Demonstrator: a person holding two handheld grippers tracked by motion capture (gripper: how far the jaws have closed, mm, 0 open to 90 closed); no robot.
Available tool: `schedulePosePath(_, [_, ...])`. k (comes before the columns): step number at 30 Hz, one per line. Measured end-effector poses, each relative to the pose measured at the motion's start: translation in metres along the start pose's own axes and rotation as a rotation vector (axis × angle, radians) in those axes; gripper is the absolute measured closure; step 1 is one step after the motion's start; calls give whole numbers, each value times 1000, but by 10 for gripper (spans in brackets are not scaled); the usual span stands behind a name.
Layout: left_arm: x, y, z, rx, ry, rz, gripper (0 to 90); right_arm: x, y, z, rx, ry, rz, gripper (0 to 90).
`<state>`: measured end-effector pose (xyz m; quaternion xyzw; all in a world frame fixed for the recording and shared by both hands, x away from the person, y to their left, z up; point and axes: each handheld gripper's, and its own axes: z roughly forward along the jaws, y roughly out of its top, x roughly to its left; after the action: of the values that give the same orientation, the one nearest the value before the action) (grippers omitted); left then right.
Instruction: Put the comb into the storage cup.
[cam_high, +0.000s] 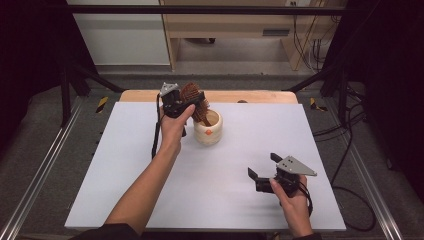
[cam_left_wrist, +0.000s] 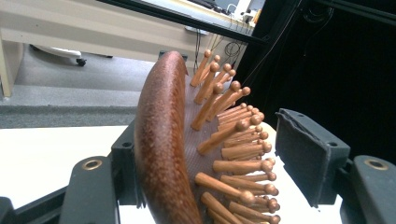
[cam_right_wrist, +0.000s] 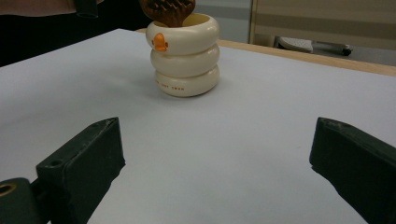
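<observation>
Brush (cam_left_wrist: 163, 149) sits between my left jaws, which may be letting go. It could tip the cup (cam_right_wrist: 186, 56) over. My right jaws are open.

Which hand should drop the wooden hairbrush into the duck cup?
Probably the left. The left gripper has the hairbrush between its jaws, right above the cup. The right gripper sits open and empty, far from the cup.

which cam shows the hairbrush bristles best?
Left gripper view: the hairbrush sits close up between the left claw pads, wooden pins distinct. High view shows it small above the cup. Right gripper view shows its head at the cup mouth.
</observation>
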<state>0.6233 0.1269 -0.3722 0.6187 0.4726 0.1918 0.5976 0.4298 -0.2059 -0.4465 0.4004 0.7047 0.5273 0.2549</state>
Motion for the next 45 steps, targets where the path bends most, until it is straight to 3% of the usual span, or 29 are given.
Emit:
schedulePosePath(20, [6,-1,-2,-3,6,-9,343,0,0,0,4,1,0,34])
schedulePosePath(45, [6,-2,-2,-6,20,0,282,0,0,1,7,3,-4,34])
